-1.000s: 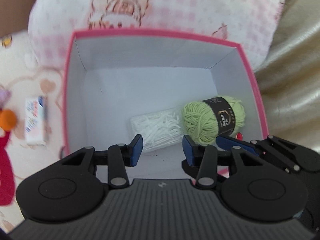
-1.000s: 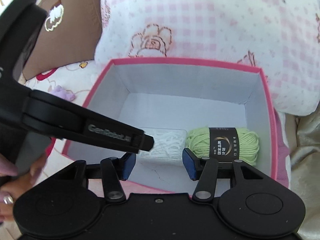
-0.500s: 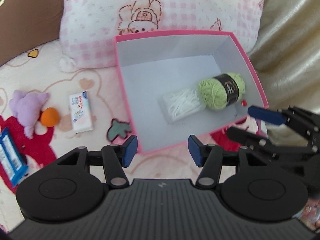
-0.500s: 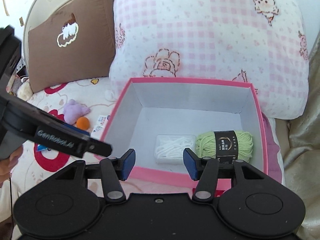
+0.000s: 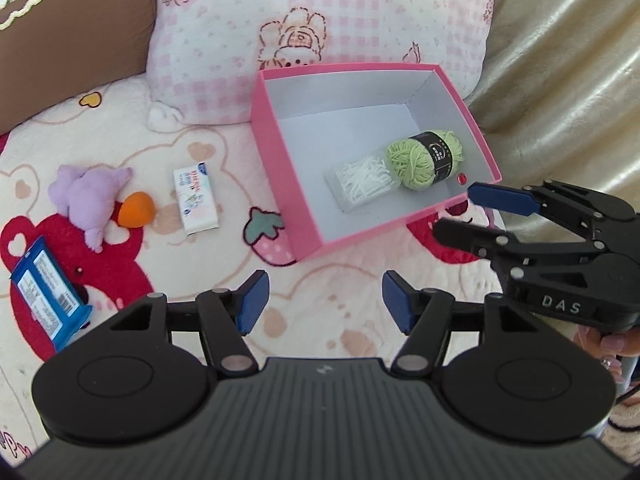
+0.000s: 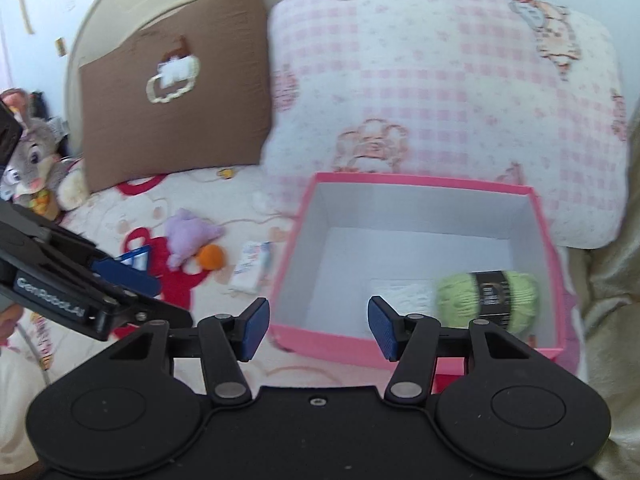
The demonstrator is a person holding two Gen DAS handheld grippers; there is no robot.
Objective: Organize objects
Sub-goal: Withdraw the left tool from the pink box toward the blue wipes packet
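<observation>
- Bedspread (image 5: 344,280) with bear print; brown cushion (image 6: 176,112) far left at back, pink checked pillow (image 5: 320,20) right of it, touching the box's far wall.
- Loose on the spread, left to right: blue packet (image 5: 48,284), purple plush toy (image 5: 86,200) with orange ball (image 5: 137,210) touching it, white tissue pack (image 5: 196,197).
- Pink box (image 5: 288,168) right of these, open top. Inside: clear pack of white picks (image 5: 366,180) touching green yarn ball (image 5: 426,158), both near the front right corner.
- Left gripper (image 5: 324,300): jaws have just been opening, nothing between them, over bare spread in front of the box.
- Right gripper (image 6: 316,328): jaws parted, have just been opening, empty, near the box's front wall.
- Right view blurred; yarn label unreadable. Grey rabbit toy (image 6: 34,160) at the left edge, partly cut off.
</observation>
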